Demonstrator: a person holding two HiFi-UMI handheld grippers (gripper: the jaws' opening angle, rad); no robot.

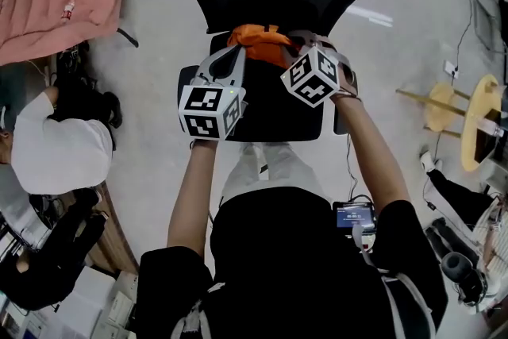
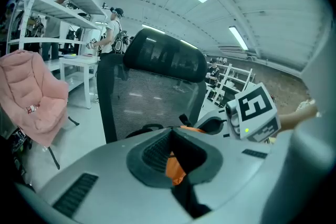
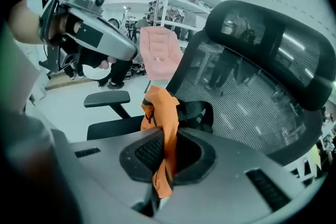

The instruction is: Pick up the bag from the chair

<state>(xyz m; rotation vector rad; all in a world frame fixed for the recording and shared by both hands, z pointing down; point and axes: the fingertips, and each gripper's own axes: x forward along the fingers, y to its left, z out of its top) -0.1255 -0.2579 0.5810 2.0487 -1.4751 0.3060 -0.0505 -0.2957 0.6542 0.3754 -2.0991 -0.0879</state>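
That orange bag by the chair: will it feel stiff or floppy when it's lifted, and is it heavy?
Probably floppy: the bag hangs in soft folds where the right hand-held gripper pinches it. It is likely light, since thin cloth bunches flat between shut jaws. Its black strap may dangle and snag the chair.

bag soft orange cloth; chair back blk mesh (matt)

Orange bag mostly hidden — only its top shows.

Pink jacket at left — white shelves behind it
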